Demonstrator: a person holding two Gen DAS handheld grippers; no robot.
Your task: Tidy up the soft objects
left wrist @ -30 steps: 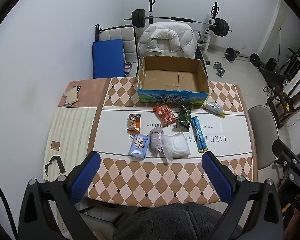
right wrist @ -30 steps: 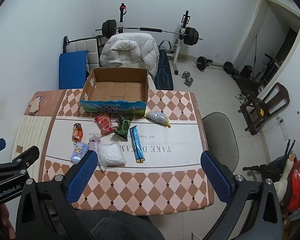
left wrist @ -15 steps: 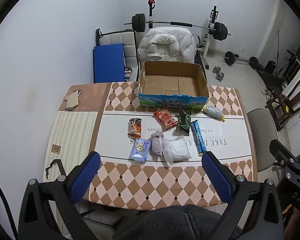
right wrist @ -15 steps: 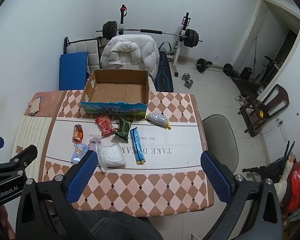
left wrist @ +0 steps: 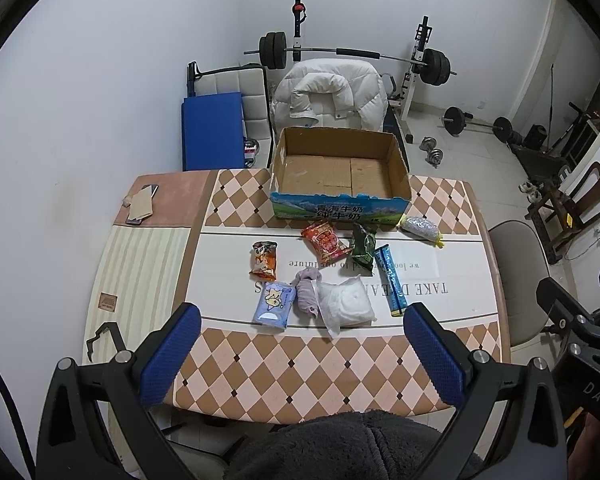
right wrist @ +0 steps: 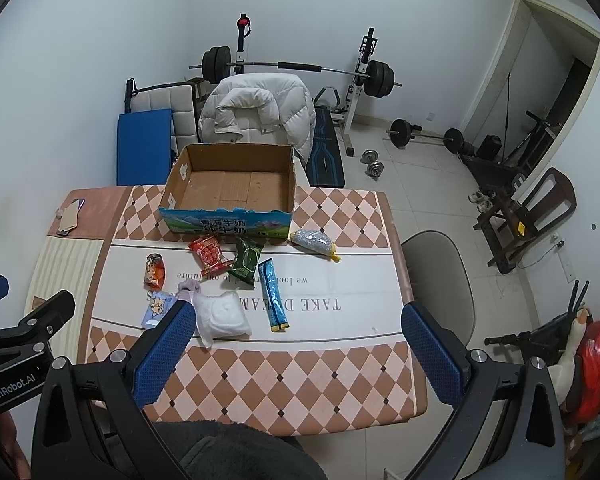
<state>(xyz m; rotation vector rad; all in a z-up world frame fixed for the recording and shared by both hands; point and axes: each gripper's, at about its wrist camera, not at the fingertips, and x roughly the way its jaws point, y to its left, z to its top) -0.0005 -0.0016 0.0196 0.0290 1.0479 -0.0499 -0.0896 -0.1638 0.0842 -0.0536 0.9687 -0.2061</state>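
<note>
Seen from above a checkered desk (left wrist: pixel 300 364): eight soft packets scattered in front of an empty box (left wrist: pixel 340 178), none yet inside. Left gripper (left wrist: pixel 300 350) and right gripper (right wrist: pixel 296 348) both spread wide and holding nothing, poised high over the near edge.

Nearest the left gripper: a blue tissue pack (left wrist: pixel 274 304), a rolled purple cloth (left wrist: pixel 308 290) and a white bag (left wrist: pixel 346 302), the last two touching. Likely light, squashy, easy to pinch across the middle (the white bag's loose film probably slippery, so better taken by the bulk than by the flap).

Farther back, near the box: an orange snack (left wrist: pixel 265 260), a red packet (left wrist: pixel 326 240) and a green packet (left wrist: pixel 362 248) with edges overlapping, a long blue stick (left wrist: pixel 390 280), and off to the right a clear bead bag (left wrist: pixel 420 228) with a yellow tip. Puffed snack bags probably crinkly and prone to skid on the smooth mat; best gripped at a sealed end or squeezed gently at the waist. Blue stick stiffest of the lot by the look of it, best taken mid-length to stop it tipping. Bead bag apt to sag either side of a grip.
</note>
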